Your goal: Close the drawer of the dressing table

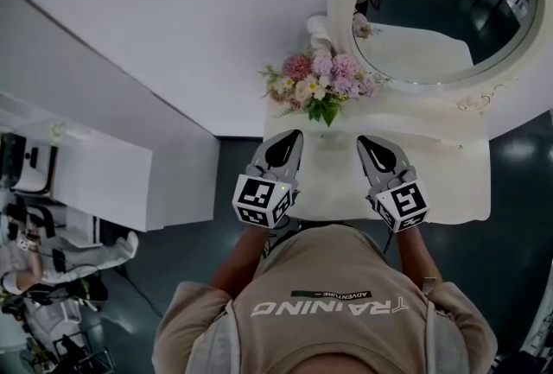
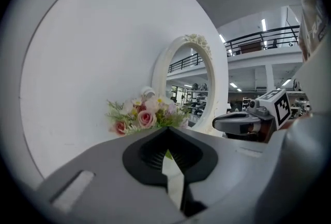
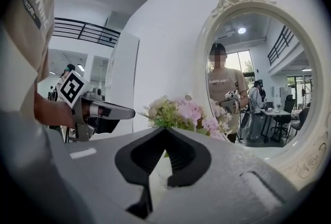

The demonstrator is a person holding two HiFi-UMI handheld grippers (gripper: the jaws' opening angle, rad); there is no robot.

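The white dressing table [image 1: 449, 182] stands against the wall, and I look down on its top. Its drawer is hidden below my body and shows in no view. My left gripper [image 1: 294, 137] hovers over the left part of the tabletop, jaws shut with nothing between them. My right gripper [image 1: 366, 142] hovers beside it to the right, also shut and empty. Both point at the pink and white flower bouquet [image 1: 321, 85] at the back of the table. In the left gripper view the left gripper [image 2: 166, 131] faces the bouquet [image 2: 142, 117]; in the right gripper view the right gripper [image 3: 166, 131] does too.
An oval mirror [image 1: 441, 9] in an ornate white frame stands at the back right of the table. A white cabinet [image 1: 86, 178] stands to the left, with dark floor [image 1: 186, 251] between it and the table. The white wall [image 1: 173, 27] is behind.
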